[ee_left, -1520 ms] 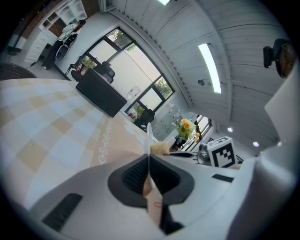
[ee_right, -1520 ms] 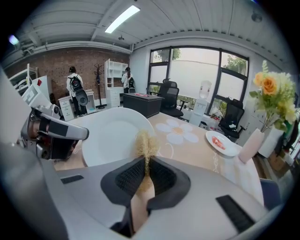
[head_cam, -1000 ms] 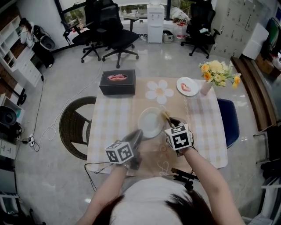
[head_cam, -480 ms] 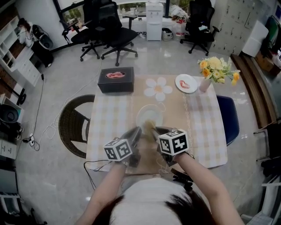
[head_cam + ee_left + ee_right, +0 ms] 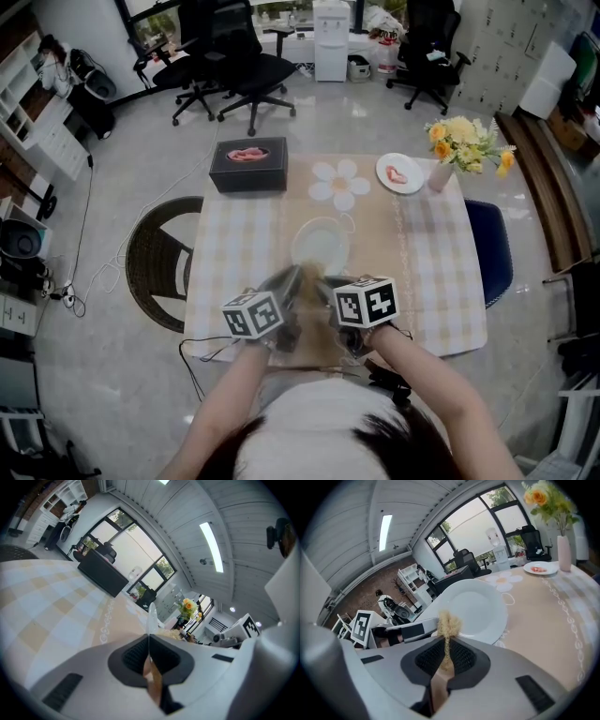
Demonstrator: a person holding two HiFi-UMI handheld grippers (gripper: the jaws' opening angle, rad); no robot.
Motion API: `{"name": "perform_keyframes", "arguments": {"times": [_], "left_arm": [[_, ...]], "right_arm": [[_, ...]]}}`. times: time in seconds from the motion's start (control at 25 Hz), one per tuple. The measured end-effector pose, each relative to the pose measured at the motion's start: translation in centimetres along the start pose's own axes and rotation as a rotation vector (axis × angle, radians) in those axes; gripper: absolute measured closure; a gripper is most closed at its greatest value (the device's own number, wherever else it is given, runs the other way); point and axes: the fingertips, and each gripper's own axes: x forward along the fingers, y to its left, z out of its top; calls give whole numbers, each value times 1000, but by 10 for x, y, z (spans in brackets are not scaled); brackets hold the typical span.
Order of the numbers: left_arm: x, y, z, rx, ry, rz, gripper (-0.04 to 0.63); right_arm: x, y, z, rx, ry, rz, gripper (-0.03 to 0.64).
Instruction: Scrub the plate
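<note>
plate pinched by its rim, scrubber at its edge

in the left gripper view, our left gripper (image 5: 149, 643) has its jaws closed on the rim of the white plate (image 5: 151, 617). the plate shows edge-on there, rising as a thin pale sliver from between the pads at the middle of the frame.

in the right gripper view the plate fills the centre, tipped up with its face toward the camera. its lower left rim runs into the left gripper at the left of that frame. our right gripper (image 5: 446, 654) is clamped tight on a scrubber (image 5: 449, 624), a straw-coloured tuft of fibre standing up out of the shut jaws. the tuft overlaps the plate's lower left edge; we cannot tell whether it touches.

in the head view both grippers sit low in the centre, their marker cubes side by side. the plate lies just above them, over the beige middle strip of the checked tablecloth (image 5: 239, 253).

- a flower-shaped mat (image 5: 340, 187) lies above the plate.
- a black box (image 5: 248, 165) stands toward the upper left of the table.
- a small plate (image 5: 400, 173) and a vase of yellow flowers (image 5: 461, 148) are at its upper right.
- a wicker chair (image 5: 155, 267) stands left of the table.
</note>
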Motion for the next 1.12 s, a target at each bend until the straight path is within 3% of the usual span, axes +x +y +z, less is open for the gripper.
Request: {"name": "perform_keyframes", "arguments": {"times": [0.28,0.56,0.84,1.12], "left_arm": [[0,0,1,-5,5,1,578],[0,-1,-1,-4,6,-1,578],[0,0,0,-1,5,-3,578],[-1,-3,0,2,4,-6,578]], "right_arm": [[3,-10,-5,-130,55,-68,584],[-2,-31,-11,-168,139,-128,584],[-3,-46,-10,-145,231,-106,583],[-8,-68,-7,-106,302,-142,583]]}}
